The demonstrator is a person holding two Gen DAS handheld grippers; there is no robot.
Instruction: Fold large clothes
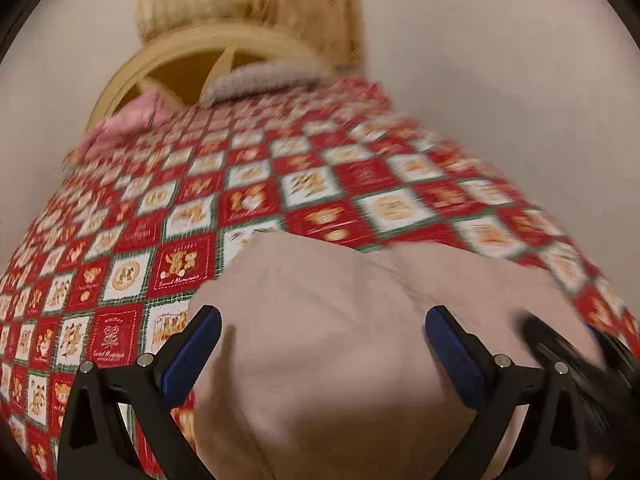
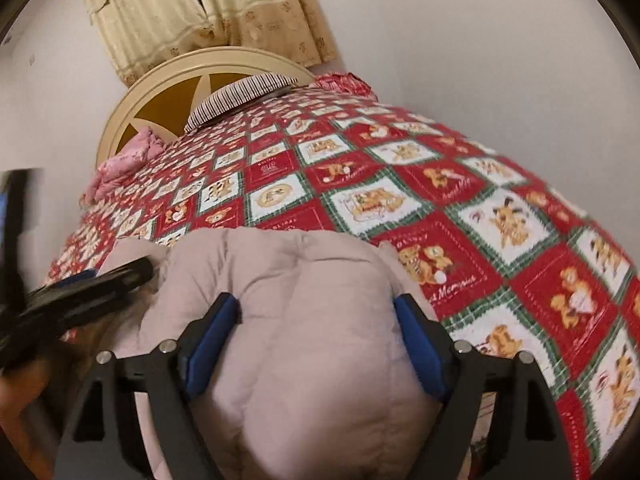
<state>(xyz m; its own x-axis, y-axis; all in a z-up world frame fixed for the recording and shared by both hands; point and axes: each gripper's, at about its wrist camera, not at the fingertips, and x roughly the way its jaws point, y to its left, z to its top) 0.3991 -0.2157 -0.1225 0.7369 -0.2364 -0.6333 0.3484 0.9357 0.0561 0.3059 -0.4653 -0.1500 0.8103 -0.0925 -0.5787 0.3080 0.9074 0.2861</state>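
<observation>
The bed (image 2: 500,216), under a red, white and green checked bear-print cover, filled both views, its arched headboard (image 2: 132,92) at the far end below the cream curtains (image 2: 208,12). Against the headboard lay a striped pillow (image 2: 240,96), and beside that, toward the left edge, a crumpled pink cloth (image 2: 120,164).

At the end of the bed farthest from the headboard sat the padded beige garment (image 2: 288,300), puffy and quilted, already bunched into a thick mound rather than lying flat.

The right gripper (image 2: 318,332) hung over the mound with its jaws apart, blue pads either side of the bulge; whether they touched the fabric could not be told. The left gripper (image 1: 322,344) was likewise spread wide over the garment's left part, holding nothing, and its view was blurred. Each gripper showed as a dark blur at the edge of the other's view, so the two stood close together.

The likely trouble came from the padding: a bite at the rounded top might slip off, or catch only the outer layer, leaving the filling to spring back and undo the fold. A deep bite might also pinch the bed cover beneath and drag it. With both grippers so near, they might knock together.
</observation>
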